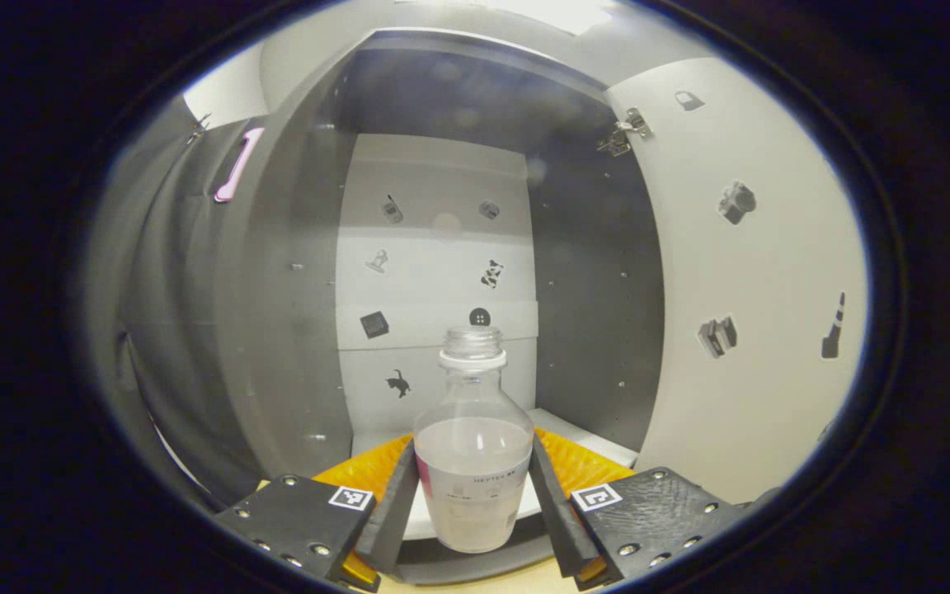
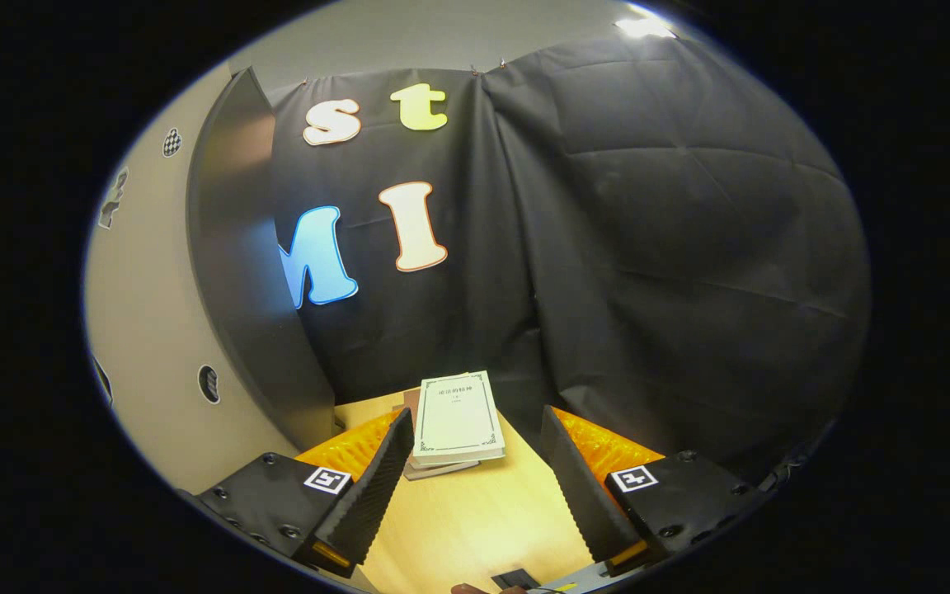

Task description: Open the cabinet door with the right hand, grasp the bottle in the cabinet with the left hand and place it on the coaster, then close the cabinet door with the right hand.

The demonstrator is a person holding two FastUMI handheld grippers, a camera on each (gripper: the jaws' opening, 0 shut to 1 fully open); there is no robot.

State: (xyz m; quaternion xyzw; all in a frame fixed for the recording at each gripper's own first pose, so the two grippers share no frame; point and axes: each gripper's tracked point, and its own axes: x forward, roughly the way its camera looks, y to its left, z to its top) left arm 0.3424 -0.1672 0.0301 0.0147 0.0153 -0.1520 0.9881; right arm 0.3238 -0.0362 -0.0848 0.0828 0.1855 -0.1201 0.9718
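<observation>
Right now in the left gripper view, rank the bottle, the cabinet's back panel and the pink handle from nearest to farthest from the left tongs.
1. Bottle: between the left tongs, at the cabinet's front edge.
2. Pink handle: upper left, on the other door.
3. Back panel: deep inside, behind the bottle.

Handle versus panel is close; I rank them loosely.

In the left gripper view the bottle's [image 1: 473, 462] sides are covered low down by the left tool's [image 1: 472, 507] fingers, and its label print is too small to tell. In the right gripper view the book [image 2: 457, 417] hides most of a second book beneath it, and a dark item [image 2: 516, 580] on the desk [image 2: 475, 511] is cut off at the bottom edge.
</observation>
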